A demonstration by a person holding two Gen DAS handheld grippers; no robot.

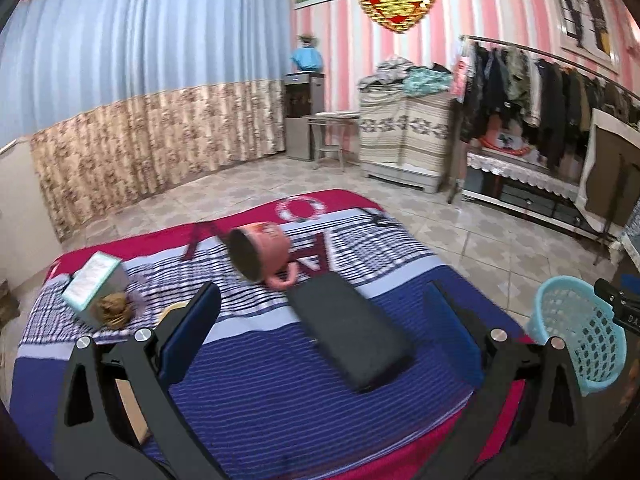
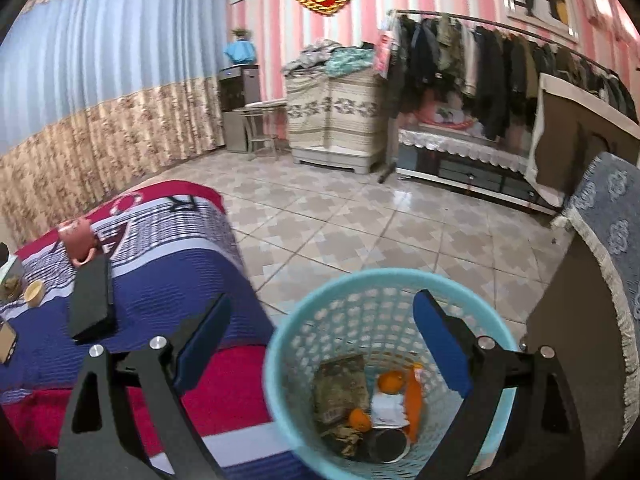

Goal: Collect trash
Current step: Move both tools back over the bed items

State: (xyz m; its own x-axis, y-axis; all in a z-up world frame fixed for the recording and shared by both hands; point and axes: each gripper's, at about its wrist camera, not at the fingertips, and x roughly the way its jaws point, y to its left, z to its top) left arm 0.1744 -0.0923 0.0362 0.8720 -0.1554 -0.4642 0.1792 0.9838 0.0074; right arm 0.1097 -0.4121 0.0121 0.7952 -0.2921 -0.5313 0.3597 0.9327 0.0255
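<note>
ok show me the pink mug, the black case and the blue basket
pink mug (image 1: 262, 254), left wrist view, its side wall
black case (image 1: 350, 336), left wrist view, top face
blue basket (image 2: 320, 300), right wrist view, far rim

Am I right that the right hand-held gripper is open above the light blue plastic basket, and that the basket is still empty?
Not quite: the right hand-held gripper is open above the light blue plastic basket, but the basket is not empty. The right wrist view shows orange peel pieces, paper and other scraps at its bottom.
</note>
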